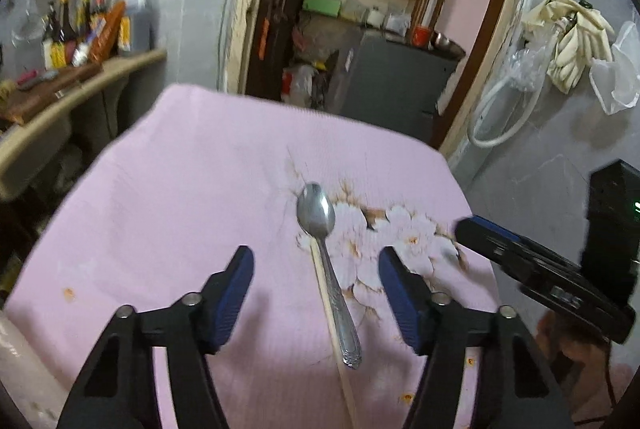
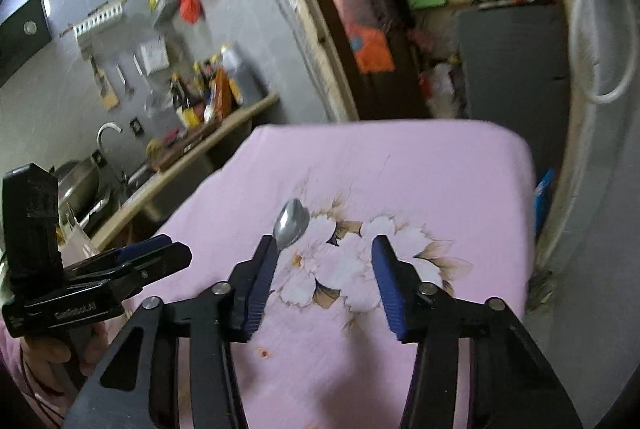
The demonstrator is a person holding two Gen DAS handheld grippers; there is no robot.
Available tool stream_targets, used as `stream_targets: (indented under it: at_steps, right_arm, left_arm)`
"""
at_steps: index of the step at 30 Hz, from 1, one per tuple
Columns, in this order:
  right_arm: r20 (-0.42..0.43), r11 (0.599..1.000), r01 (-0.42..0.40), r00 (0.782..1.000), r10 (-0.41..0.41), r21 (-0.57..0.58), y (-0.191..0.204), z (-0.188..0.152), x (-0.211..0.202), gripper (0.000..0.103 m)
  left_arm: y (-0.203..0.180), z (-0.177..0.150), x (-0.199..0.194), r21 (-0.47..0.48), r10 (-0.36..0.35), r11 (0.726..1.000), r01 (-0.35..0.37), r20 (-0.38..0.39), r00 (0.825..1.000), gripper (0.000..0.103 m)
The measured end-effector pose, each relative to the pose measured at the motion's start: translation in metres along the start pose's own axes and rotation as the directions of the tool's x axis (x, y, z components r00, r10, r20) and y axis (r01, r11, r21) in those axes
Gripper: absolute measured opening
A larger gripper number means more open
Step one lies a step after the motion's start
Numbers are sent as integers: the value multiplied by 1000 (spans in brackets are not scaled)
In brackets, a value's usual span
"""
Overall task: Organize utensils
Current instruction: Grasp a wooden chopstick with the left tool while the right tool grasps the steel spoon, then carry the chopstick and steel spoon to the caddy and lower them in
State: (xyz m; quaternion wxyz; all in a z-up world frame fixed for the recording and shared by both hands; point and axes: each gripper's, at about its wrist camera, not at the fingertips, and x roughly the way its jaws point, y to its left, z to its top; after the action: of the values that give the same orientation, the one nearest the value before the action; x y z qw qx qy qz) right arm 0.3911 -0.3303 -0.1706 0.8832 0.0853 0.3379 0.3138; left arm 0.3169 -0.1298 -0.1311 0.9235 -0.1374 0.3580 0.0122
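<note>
A steel spoon (image 1: pixel 320 225) lies on the pink flowered cloth (image 1: pixel 180 189), bowl away from me, its handle crossing a pale chopstick (image 1: pixel 344 381). My left gripper (image 1: pixel 316 257) hangs just above them, open, its blue pads on either side of the spoon's neck and touching nothing. In the right wrist view only the spoon's bowl (image 2: pixel 292 221) shows, beside the left fingertip; the handle is hidden behind that finger. My right gripper (image 2: pixel 323 241) is open over the white flower print, with nothing between its pads. Each gripper shows in the other's view: the right gripper (image 1: pixel 480 233), the left gripper (image 2: pixel 172 249).
The cloth-covered table (image 2: pixel 440 169) ends at a rounded far edge before a doorway with a grey cabinet (image 1: pixel 392 81). A counter with bottles (image 1: pixel 88 25) and a sink holding a pot (image 2: pixel 80 185) run along the left. A hand (image 2: pixel 52 361) holds the left gripper.
</note>
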Motion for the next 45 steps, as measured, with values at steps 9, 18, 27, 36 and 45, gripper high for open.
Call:
stream_targets:
  at_steps: [9,18,27,36,45]
  right_arm:
    - [-157,995,-91,984,85,-36,-4,7,68,32]
    - [-276,988,-152,952,135,-41,2,14,112,29]
    - [-321,981,-185,934,158,-54,21,18,131,29]
    - [-356,978,-204,918,174,-46,26,28,152,17]
    - [-370,976,-216,905,209,21,18,34,142,2]
  left_arm:
    - [10,-5,47,-53,-50,998,41,-169,984,39]
    - [12,-3,63,-67,-69,996,54,-243,968,21]
    - [28,-4,60,-134,-77,990,43,-261,962,7]
    - [29,2,66,-121,-81,992,42,-331,940,8]
    - [20,10,63,-96,-84,994,52,-369,925,5]
